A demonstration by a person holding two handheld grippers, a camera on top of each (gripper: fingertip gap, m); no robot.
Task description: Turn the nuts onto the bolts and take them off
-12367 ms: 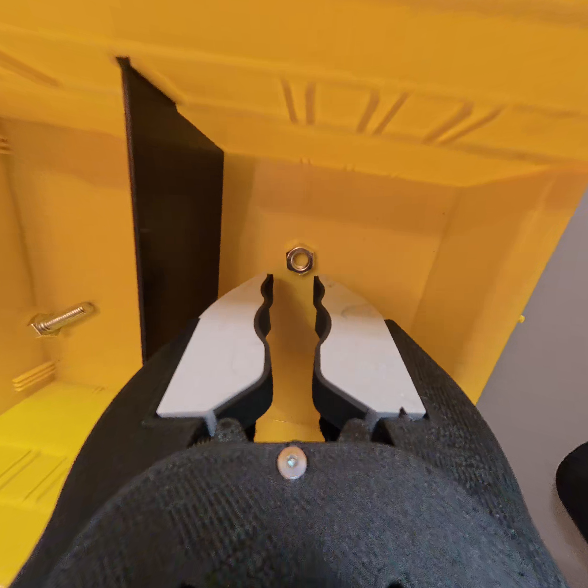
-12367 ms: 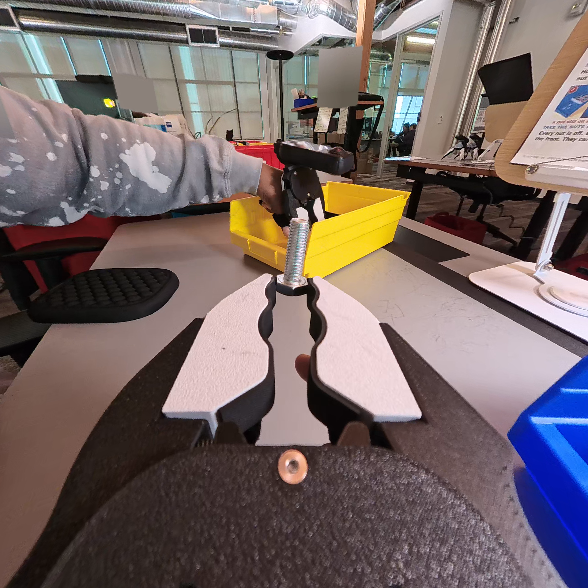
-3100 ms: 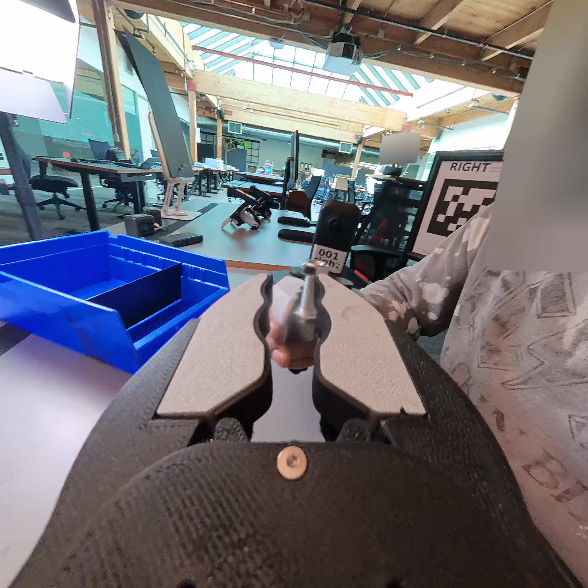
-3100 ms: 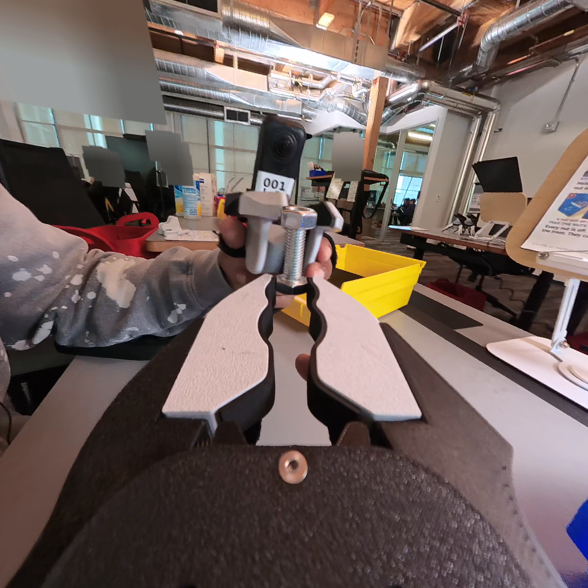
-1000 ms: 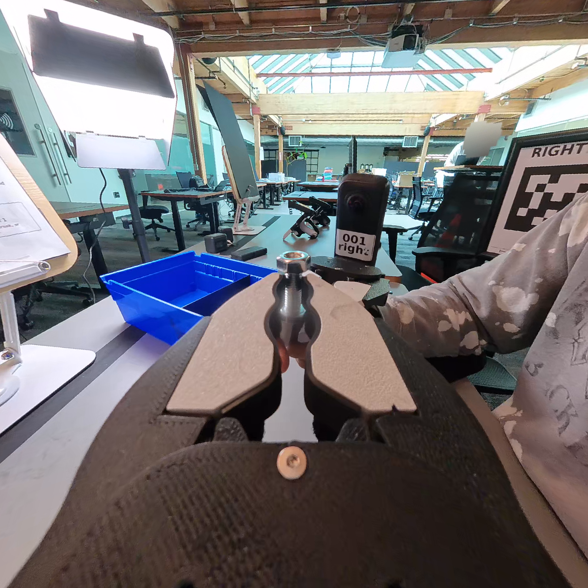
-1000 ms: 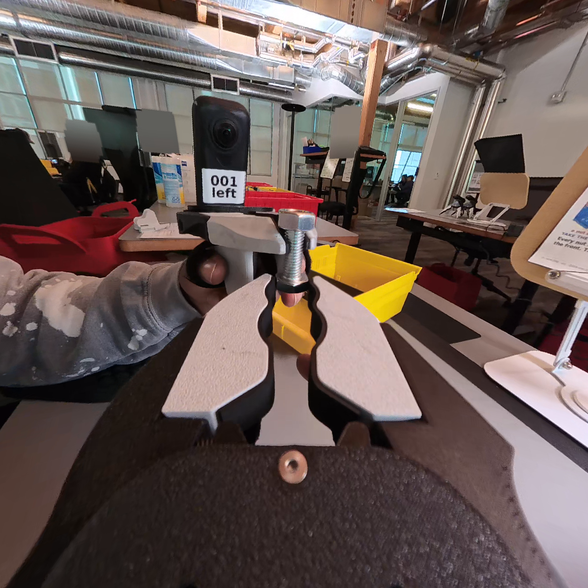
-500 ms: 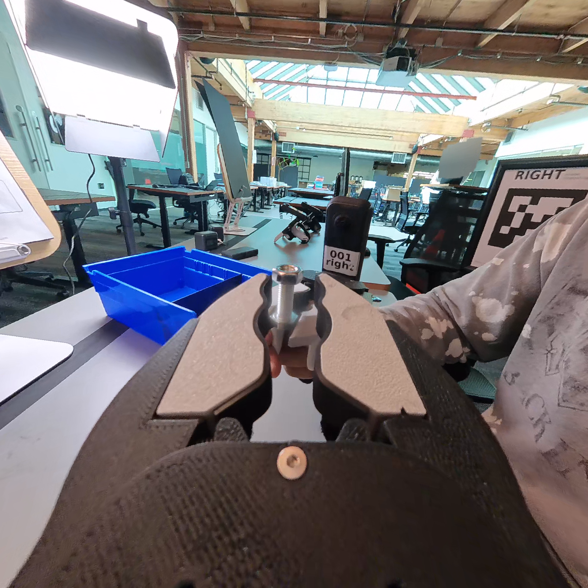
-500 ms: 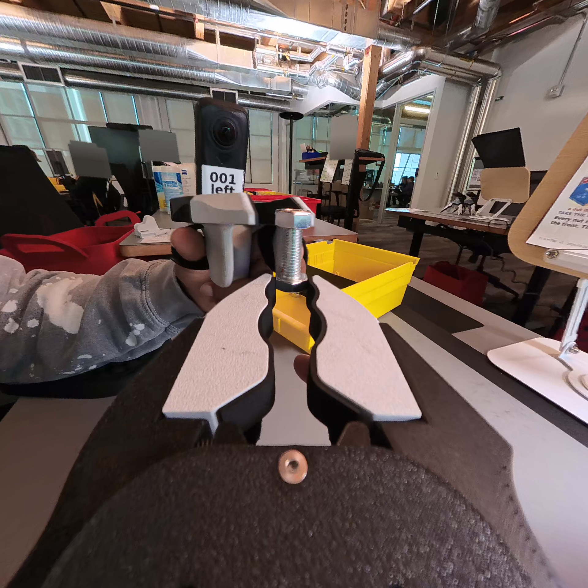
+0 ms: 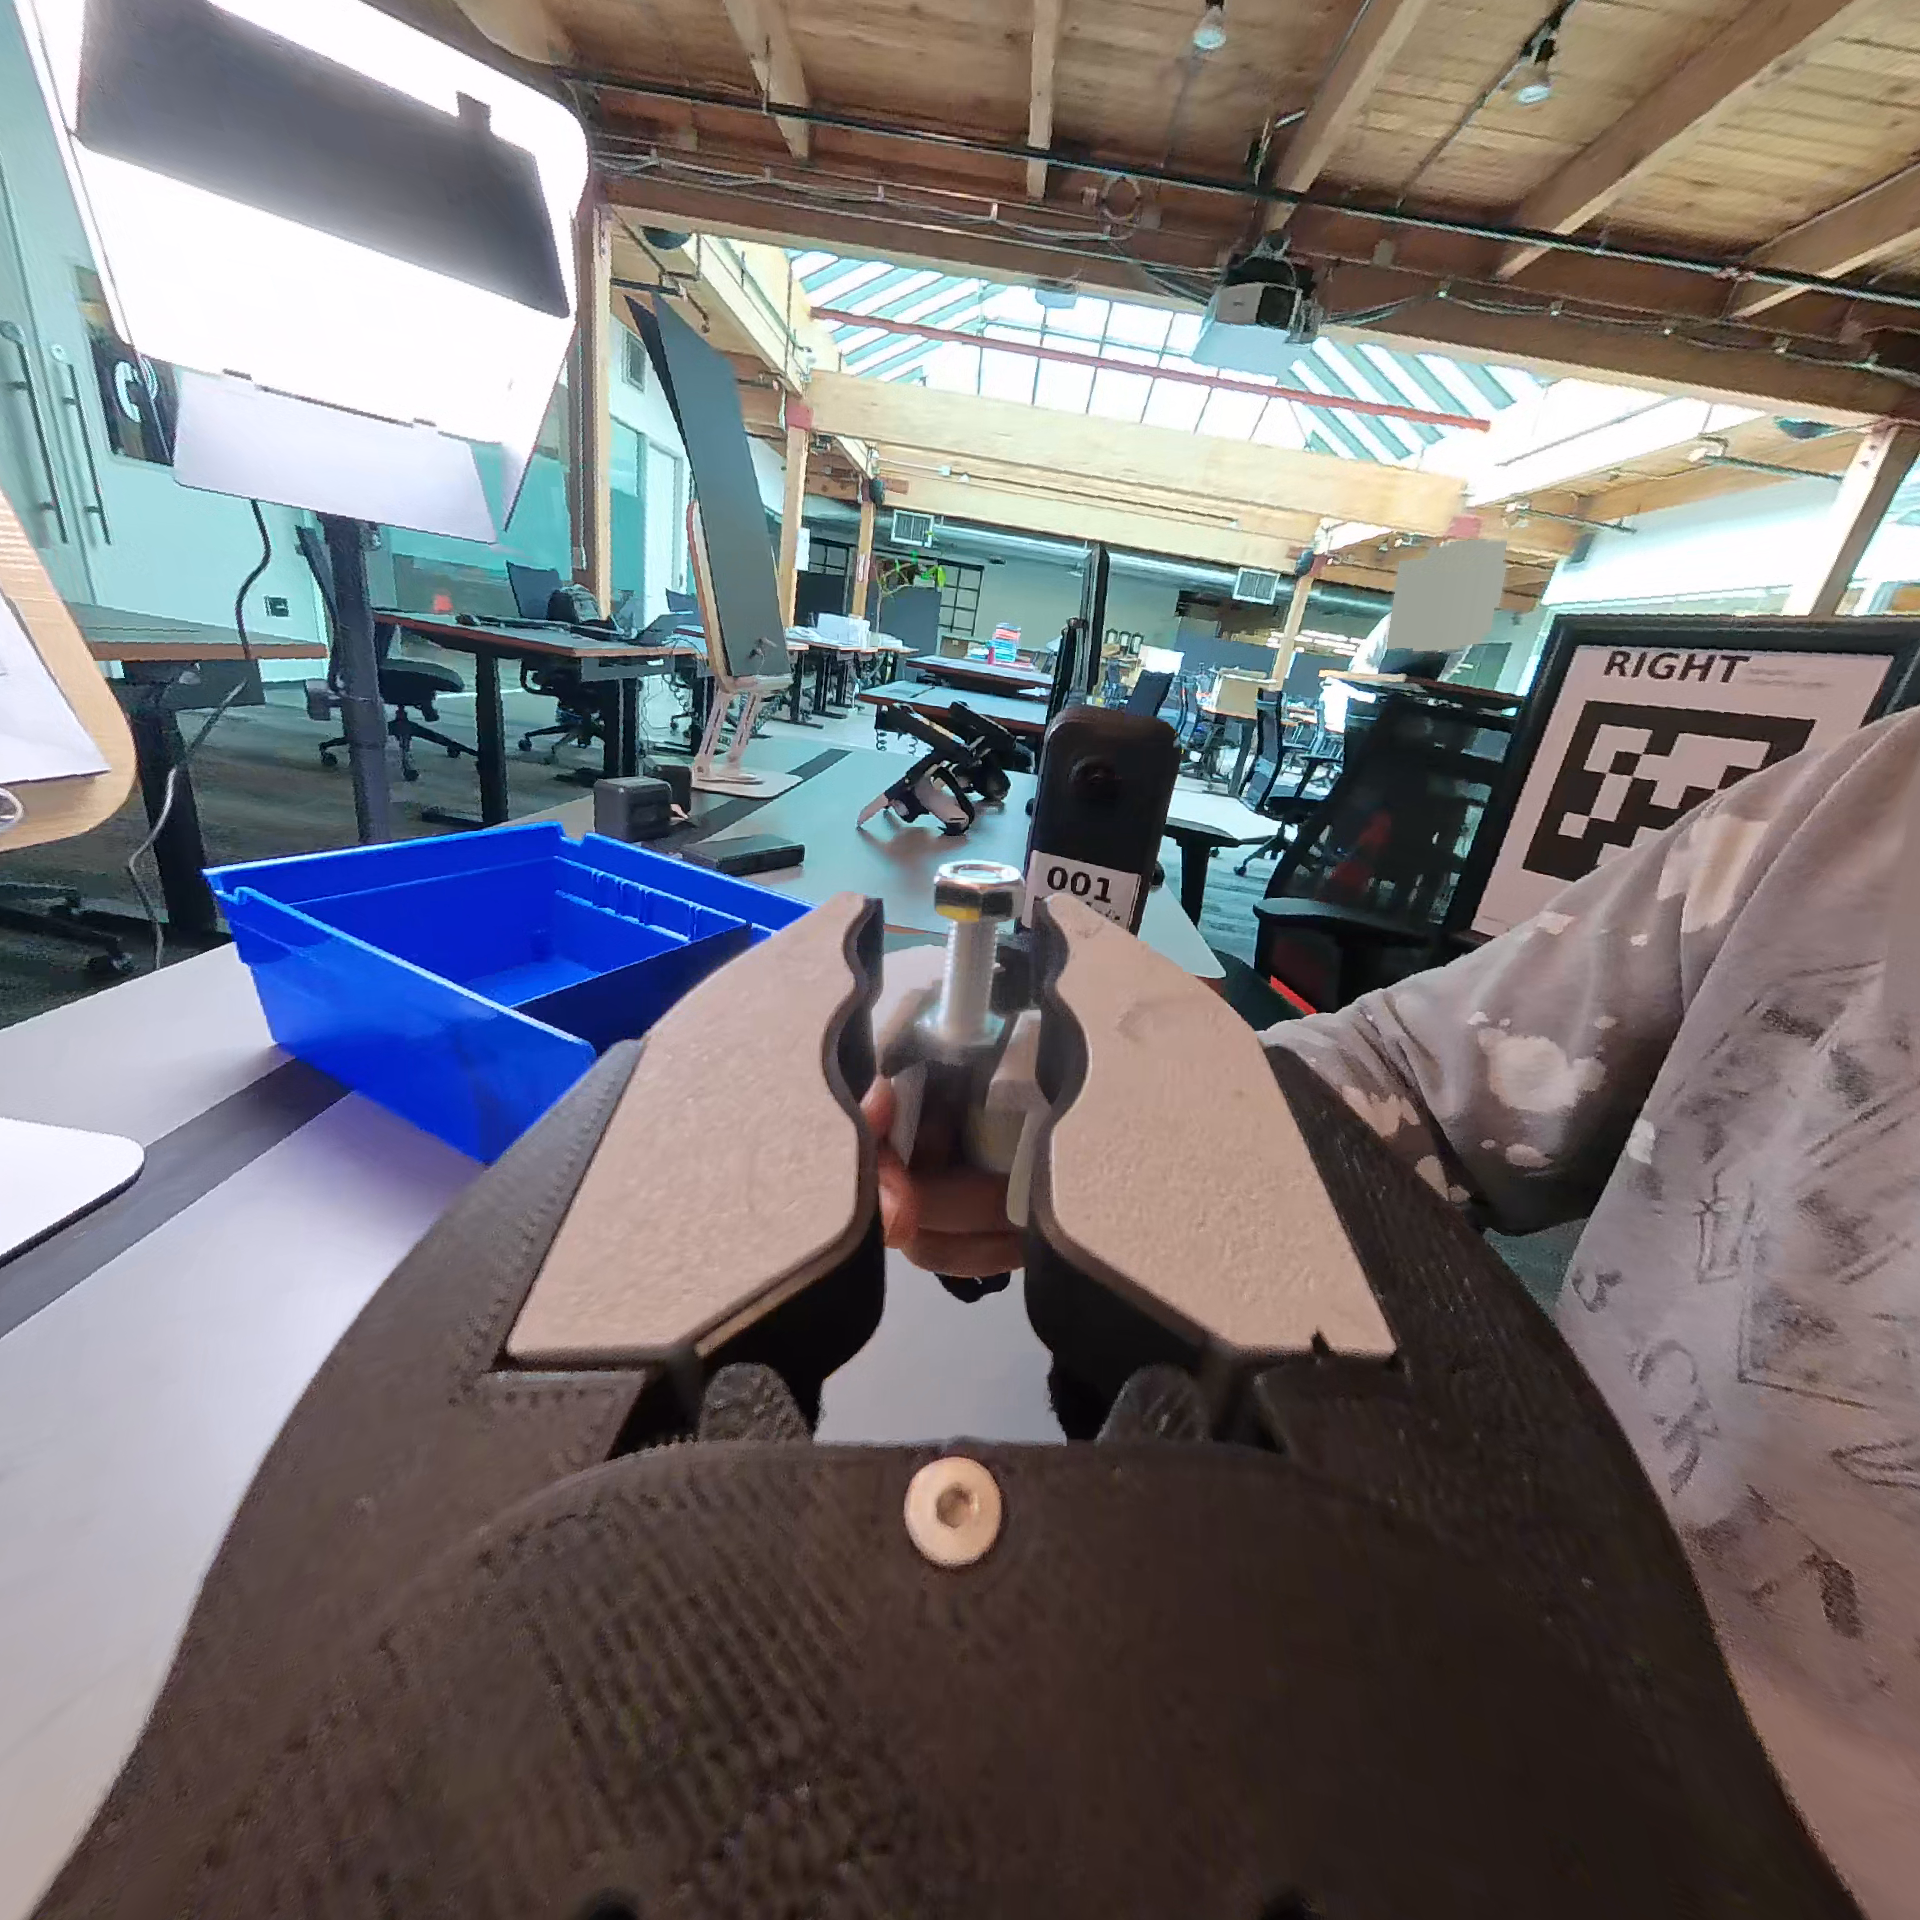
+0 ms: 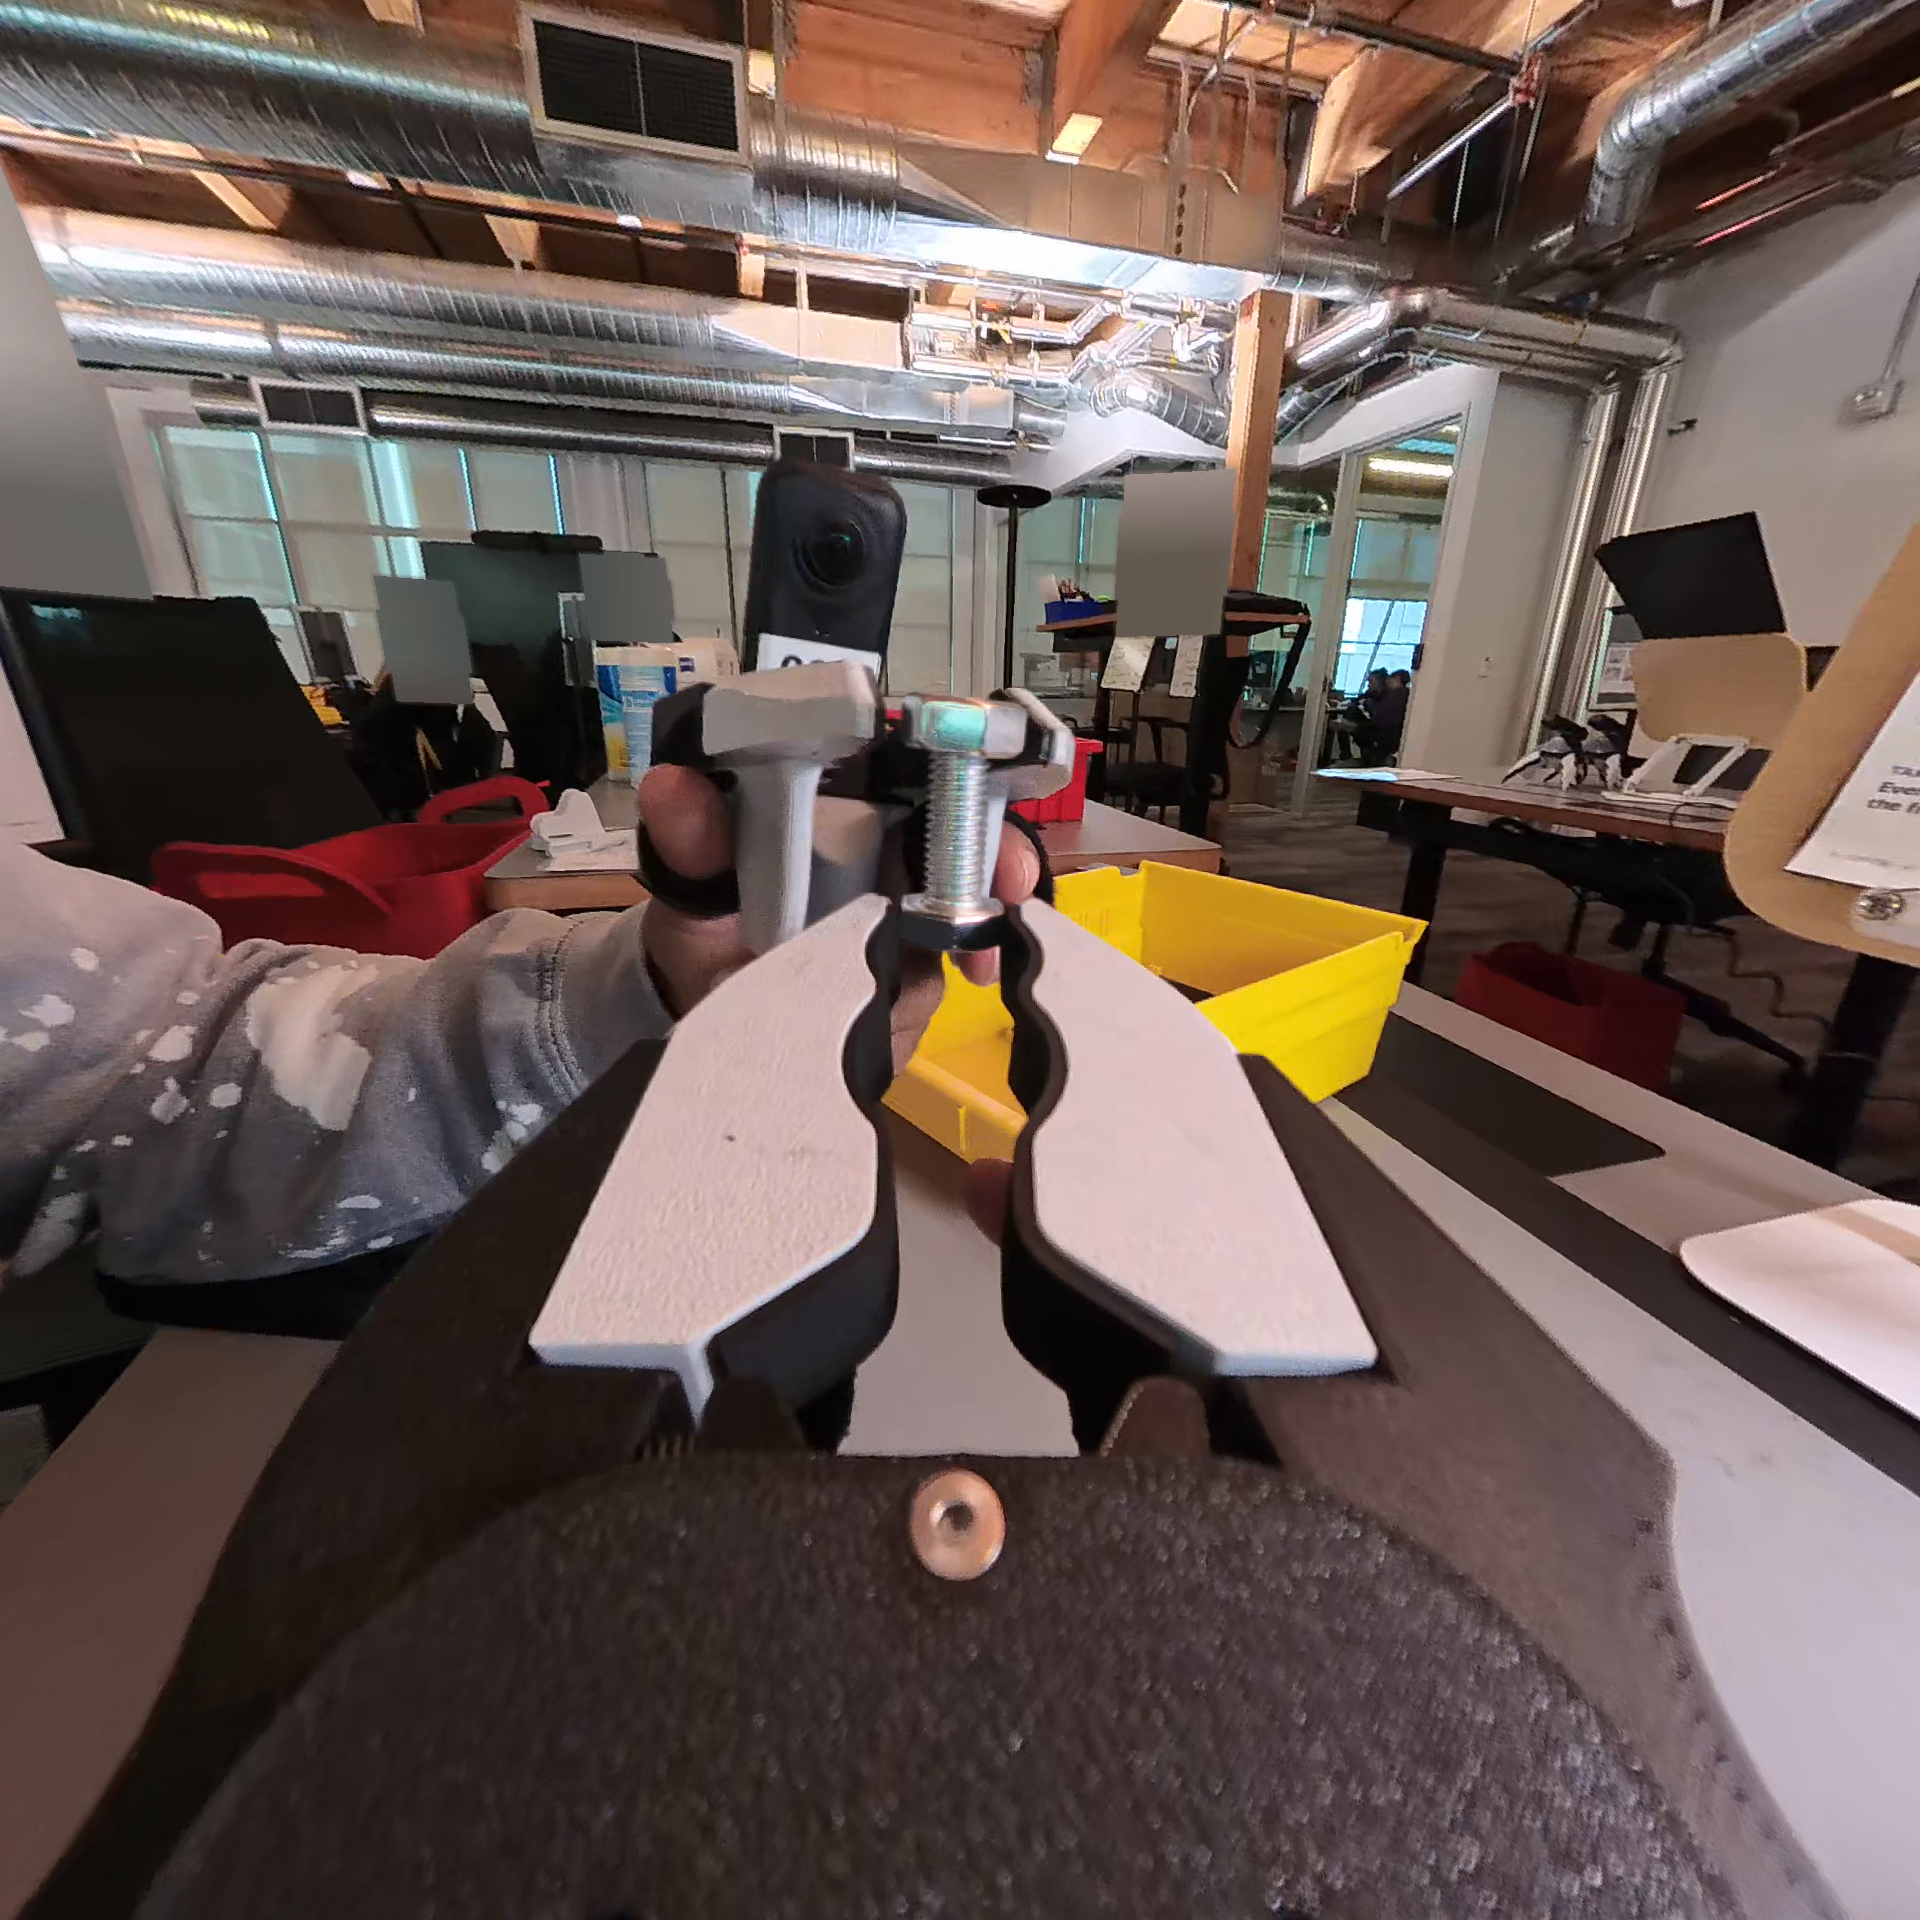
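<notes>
Right gripper (image 10: 951,935) is clenched on the head of a silver bolt (image 10: 954,831), which is held upright in the air with its threaded shank pointing up. At the bolt's top end a hex nut (image 10: 951,724) is seated, only the first threads seemingly engaged. Left gripper (image 9: 961,925) is spread wide around the bolt, its fingers (image 10: 784,717) level with the nut but apparently not gripping it. Threading is judged barely begun; running the nut down and removing it remain. Beyond the bolt a yellow bin (image 10: 1278,961) is seen on the grey table (image 10: 1714,1475); a blue bin (image 9: 416,977) lies on the bolt's other side.
</notes>
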